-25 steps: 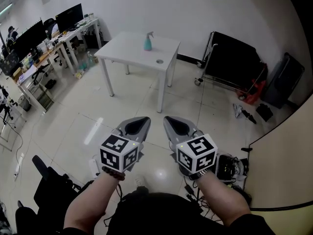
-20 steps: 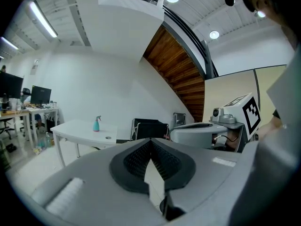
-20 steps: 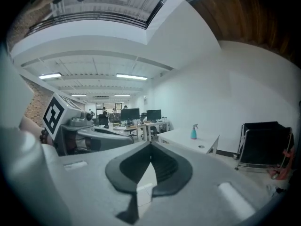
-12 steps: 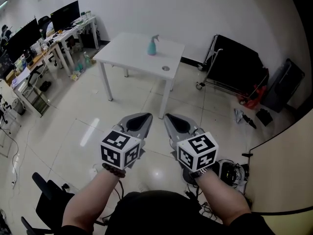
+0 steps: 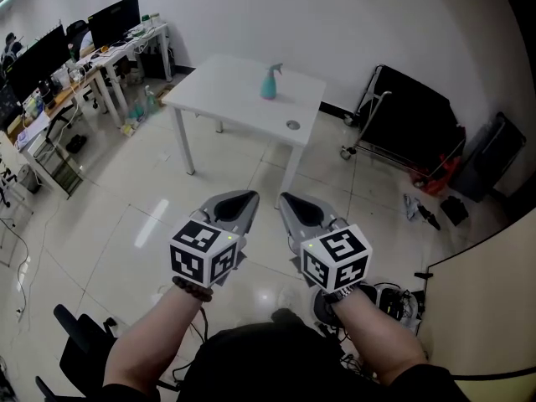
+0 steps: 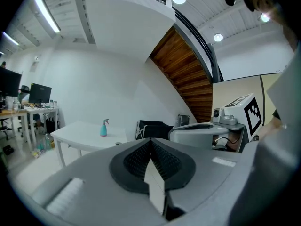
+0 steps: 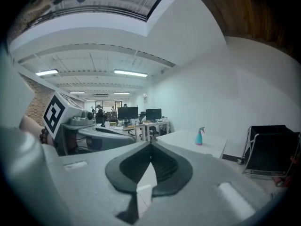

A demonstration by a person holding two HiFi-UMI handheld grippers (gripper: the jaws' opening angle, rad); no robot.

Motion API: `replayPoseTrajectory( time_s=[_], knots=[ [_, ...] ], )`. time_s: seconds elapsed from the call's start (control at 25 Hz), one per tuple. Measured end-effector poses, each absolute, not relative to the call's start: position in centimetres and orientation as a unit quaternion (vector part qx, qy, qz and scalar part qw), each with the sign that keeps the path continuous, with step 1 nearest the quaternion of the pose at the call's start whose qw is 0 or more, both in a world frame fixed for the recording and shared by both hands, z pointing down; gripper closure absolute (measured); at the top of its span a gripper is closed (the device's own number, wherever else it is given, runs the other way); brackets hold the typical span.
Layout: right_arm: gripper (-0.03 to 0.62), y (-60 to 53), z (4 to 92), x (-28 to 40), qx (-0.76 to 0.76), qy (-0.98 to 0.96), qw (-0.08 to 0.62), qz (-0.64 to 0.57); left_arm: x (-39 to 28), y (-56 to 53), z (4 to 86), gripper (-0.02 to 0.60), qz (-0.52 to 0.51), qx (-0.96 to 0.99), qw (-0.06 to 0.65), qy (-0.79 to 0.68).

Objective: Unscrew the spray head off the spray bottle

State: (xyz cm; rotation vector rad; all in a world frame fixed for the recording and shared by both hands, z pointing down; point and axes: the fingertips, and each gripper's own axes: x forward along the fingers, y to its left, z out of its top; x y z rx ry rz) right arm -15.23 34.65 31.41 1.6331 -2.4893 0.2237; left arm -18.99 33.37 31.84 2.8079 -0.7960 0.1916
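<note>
A teal spray bottle [image 5: 269,83] with a grey spray head stands upright on a white table [image 5: 226,99] across the room; it shows small in the left gripper view [image 6: 103,128] and in the right gripper view [image 7: 199,136]. My left gripper [image 5: 246,199] and right gripper [image 5: 286,201] hang side by side above the floor, well short of the table. Both are shut with nothing between their jaws.
A small round object [image 5: 292,125] lies near the table's right edge. A black cart [image 5: 410,120] stands at the right by the wall. Desks with monitors [image 5: 84,40] line the left side. Cables and gear [image 5: 394,296] lie on the floor at my right.
The table and bottle have shifted right and a bit nearer in the head view. Both grippers keep the same pose, side by side and shut.
</note>
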Motion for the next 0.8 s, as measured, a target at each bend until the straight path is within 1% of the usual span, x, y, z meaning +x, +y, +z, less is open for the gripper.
replayPoseTrajectory(
  time_s=[0.36,0.8],
  knots=[
    [0.605,29.0,32.1,-11.6,0.535,-0.838,0.068,0.082,-15.7,27.9,32.6,0.565,0.079,0.949,0.107,-0.286],
    [0.605,22.2,31.9,-1.9,0.52,-0.847,0.056,0.091,-6.3,21.3,32.4,0.565,0.091,0.942,0.105,-0.306]
  ],
)
